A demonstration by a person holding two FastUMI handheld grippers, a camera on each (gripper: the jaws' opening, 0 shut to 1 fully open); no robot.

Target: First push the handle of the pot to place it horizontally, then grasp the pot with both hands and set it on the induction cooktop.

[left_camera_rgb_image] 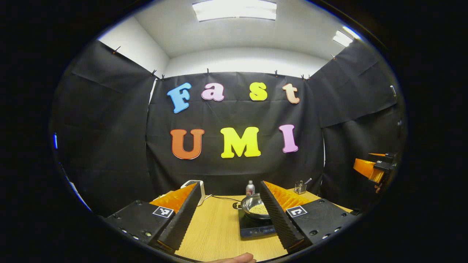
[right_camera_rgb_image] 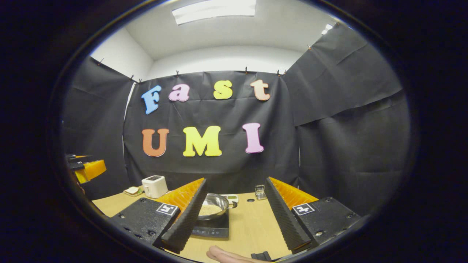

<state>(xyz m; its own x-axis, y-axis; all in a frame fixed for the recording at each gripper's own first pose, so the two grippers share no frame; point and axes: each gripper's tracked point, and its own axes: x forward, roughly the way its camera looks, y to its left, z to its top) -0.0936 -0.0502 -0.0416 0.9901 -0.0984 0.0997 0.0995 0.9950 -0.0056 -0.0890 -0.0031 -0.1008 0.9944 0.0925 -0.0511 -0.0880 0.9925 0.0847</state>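
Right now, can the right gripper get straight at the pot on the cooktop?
Probably yes. The right gripper is open, and the pot sits on the induction cooktop ahead, partly behind its left finger, with bare table between. It would need to shift left.

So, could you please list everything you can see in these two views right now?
Pot: one, silver, on the cooktop, pale grains inside.
Induction cooktop: one, black, on the table.
Table: one, light wood.
Toaster: one, white, far left of the table in the right gripper view.
Plate with bread: one, left of the toaster.
Bottle: one, small, behind the pot in the left gripper view.
Small wire holder: one, back of the table.
Ceiling lights: two seen, white.
Left gripper: jaws open, above the table.
Right gripper: jaws open, above the table.
Hand: at the bottom edge.
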